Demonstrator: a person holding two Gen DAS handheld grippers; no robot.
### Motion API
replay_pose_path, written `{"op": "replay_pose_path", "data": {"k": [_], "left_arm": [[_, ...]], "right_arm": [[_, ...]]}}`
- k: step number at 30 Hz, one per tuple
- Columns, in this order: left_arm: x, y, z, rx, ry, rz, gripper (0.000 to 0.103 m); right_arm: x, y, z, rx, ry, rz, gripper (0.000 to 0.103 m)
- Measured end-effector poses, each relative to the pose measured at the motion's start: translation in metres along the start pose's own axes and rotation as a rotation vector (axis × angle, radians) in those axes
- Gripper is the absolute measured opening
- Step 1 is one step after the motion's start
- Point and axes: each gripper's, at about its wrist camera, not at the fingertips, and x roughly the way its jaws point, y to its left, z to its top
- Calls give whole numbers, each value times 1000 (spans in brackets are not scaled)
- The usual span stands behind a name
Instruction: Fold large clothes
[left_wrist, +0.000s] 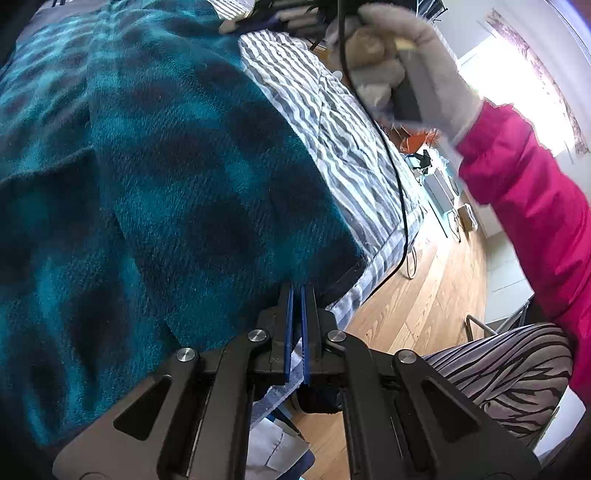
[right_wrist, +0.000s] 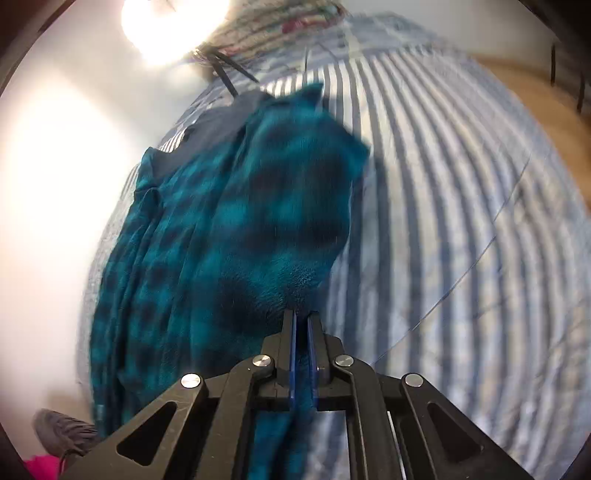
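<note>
My left gripper (left_wrist: 297, 291) had its fingers pressed together at the hem corner of the teal plaid fleece garment (left_wrist: 166, 192); whether any fabric was caught between them was hard to tell. My right gripper (right_wrist: 303, 317) pinched a fold of the same fleece (right_wrist: 240, 221), cloth running down between the fingers. Garment lay spread on the striped bed cover (right_wrist: 443, 221). My gloved right hand (left_wrist: 402, 62) was above the bed, pink sleeve (left_wrist: 524, 206) behind it.

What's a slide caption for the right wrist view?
Right tongs shut on the teal plaid fleece garment, which lies across the striped bedspread.
</note>
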Motion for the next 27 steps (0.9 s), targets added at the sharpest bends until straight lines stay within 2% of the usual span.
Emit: {"op": "replay_pose_path", "data": {"k": [1,3,6,7,10,11,12,14,15,16,18,21,24,27], "left_arm": [[2,0,-2,1,2,0,0],[5,-2,-2,3,6,6,0],[4,-6,1,15,9,20,0],[3,-10,1,21,5,30,0],[-12,-23,3,34,-38,43,0],[-18,-29,6,31,-60,44,0],[-21,-33,8,28,-75,42,5],[-21,-43,15,32,-90,45,29],[-19,-48,20,35,-96,47,50],[-17,-50,23,35,-98,49,59],[-2,-60,37,23,-82,90,65],[26,-69,52,28,-30,147,66],[59,-76,59,41,19,276,66],[70,-75,54,5,16,303,66]], "right_arm": [[-4,-2,3,-7,-14,-32,3],[3,-9,7,19,-3,-26,3],[24,-3,1,-49,58,-126,6],[24,-2,-1,-53,64,-129,10],[-3,-2,-9,-16,20,-63,20],[-14,-2,-12,-18,3,-55,20],[-29,-3,-17,-18,-23,-44,20],[-59,-9,-31,7,-66,-8,21],[-71,-12,-37,23,-81,12,22],[-85,-16,-46,38,-100,24,22],[-110,-21,-63,57,-133,42,27],[-137,-30,-87,79,-166,57,28],[-155,-37,-103,99,-185,64,28],[-169,-45,-112,117,-201,87,28]]}}
